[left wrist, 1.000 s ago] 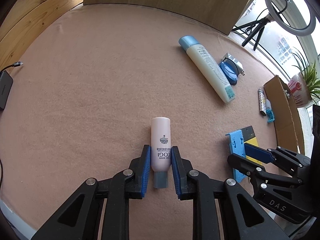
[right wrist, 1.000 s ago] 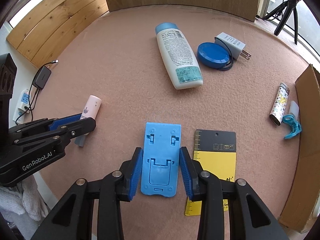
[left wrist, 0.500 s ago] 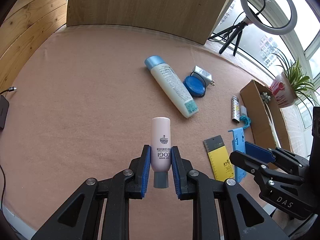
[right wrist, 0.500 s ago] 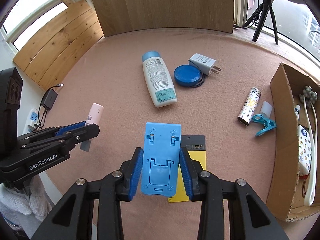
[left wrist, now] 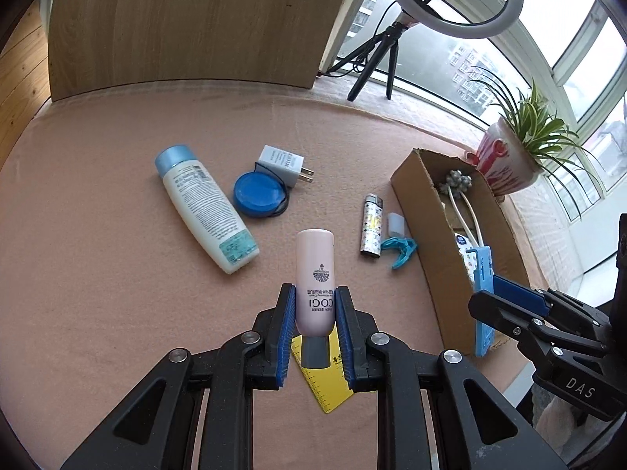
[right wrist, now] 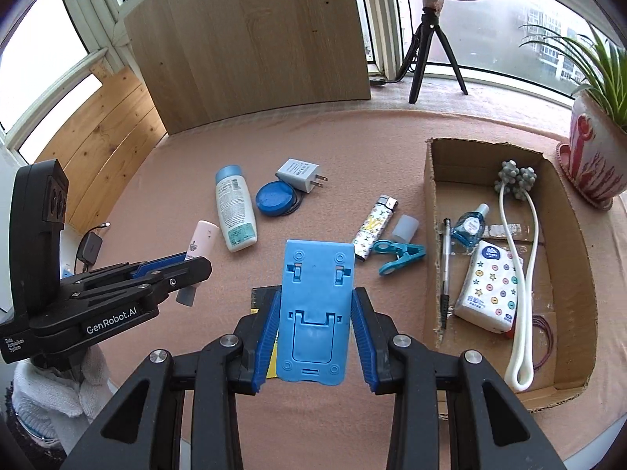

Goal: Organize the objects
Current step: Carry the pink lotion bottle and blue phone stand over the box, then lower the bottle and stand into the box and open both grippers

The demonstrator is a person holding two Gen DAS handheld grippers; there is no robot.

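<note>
Both wrist views look steeply down, sharing the pink mat (left wrist: 117,293).

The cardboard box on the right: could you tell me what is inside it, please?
Inside the cardboard box: a pen, a small blue bottle, a tissue pack and a white two-armed massager. What lies under the pack is covered.

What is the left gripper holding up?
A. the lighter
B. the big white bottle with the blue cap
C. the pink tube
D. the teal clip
C: the left gripper has its blue pads squeezed on the pink tube, lifted off the mat, cap end nearest the camera.
</note>
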